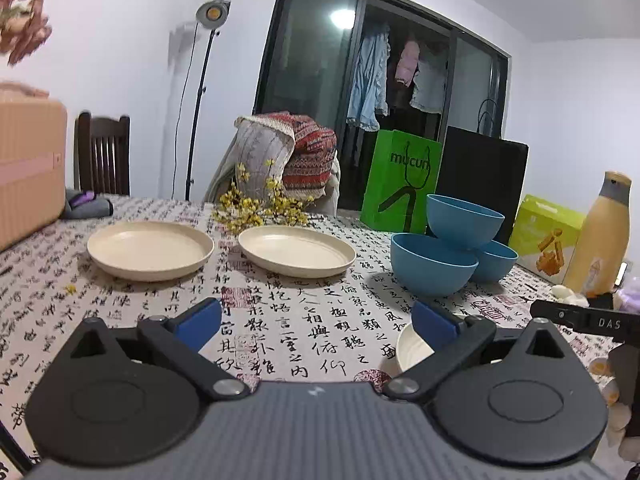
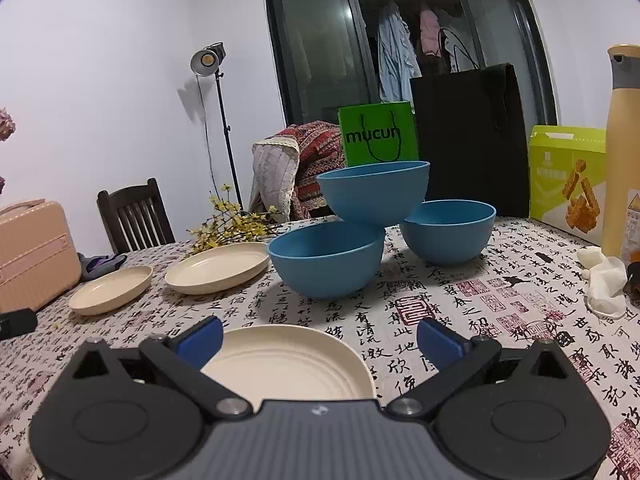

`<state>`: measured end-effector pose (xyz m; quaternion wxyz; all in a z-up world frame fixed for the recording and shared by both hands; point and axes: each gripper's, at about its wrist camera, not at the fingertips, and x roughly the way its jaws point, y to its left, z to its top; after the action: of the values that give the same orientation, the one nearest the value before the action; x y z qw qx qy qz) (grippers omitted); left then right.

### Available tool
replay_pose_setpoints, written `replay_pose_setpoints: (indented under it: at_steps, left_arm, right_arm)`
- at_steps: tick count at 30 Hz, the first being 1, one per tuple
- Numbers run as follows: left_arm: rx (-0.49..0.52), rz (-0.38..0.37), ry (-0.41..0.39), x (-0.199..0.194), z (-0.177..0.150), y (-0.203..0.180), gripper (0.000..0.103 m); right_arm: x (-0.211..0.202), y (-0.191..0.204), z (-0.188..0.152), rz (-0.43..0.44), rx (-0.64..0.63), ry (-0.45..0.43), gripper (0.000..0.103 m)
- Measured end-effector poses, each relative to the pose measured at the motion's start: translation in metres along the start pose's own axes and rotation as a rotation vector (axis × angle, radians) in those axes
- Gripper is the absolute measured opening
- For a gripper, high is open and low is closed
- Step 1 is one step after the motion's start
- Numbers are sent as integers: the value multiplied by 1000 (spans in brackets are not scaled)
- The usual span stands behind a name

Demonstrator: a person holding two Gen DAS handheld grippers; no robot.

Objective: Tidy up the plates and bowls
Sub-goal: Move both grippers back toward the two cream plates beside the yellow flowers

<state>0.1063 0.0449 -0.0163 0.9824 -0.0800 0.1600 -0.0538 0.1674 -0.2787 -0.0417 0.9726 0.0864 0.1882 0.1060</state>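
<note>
At the bottom of the left wrist view the left gripper (image 1: 316, 320) has its jaws spread wide and grasps nothing, only bare tablecloth (image 1: 280, 344) lying between its blue pads (image 1: 198, 322). Low right of centre, a sliver of a cream plate (image 1: 412, 346) shows behind the right pad. At the right edge the other tool's black body juts in.

In the right wrist view the right gripper (image 2: 320, 338) is likewise spread wide and empty. The same near plate (image 2: 288, 360) lies flat on the calligraphy-print cloth between its pads, closer to the left pad (image 2: 200, 338); whether that pad touches the rim cannot be told.

Mid-frame, three blue bowls form a small pyramid: the front bowl (image 2: 326, 258) and the right-hand bowl (image 2: 448, 230) stand on the cloth, and the top bowl (image 2: 374, 192) rests tilted on their rims. Left of them, two more cream plates lie apart from each other: the larger-looking one (image 2: 218, 266) just beside the front bowl, the other (image 2: 110, 290) toward the left edge.

Behind those plates lies a sprig of yellow flowers (image 2: 232, 224). At the left edge sits a pink case (image 2: 32, 256); at the right, a white crumpled cloth (image 2: 606, 284), a yellow bottle (image 2: 622, 152) and a lime-green snack box (image 2: 566, 178). Farther back stand a green "mucun" bag (image 2: 376, 134) and a black bag (image 2: 468, 136), then a dark wooden chair (image 2: 134, 214), a lamp on a stand (image 2: 208, 58) and dark glass doors (image 2: 320, 48) with hanging clothes.
</note>
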Motion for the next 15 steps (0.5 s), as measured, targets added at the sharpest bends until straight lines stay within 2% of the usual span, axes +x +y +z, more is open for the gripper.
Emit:
replay_pose_setpoints:
  at_steps: [15]
  left_arm:
    - [-49, -13, 47, 30, 12, 16, 103]
  right_arm:
    - [14, -14, 13, -13, 8, 10, 103]
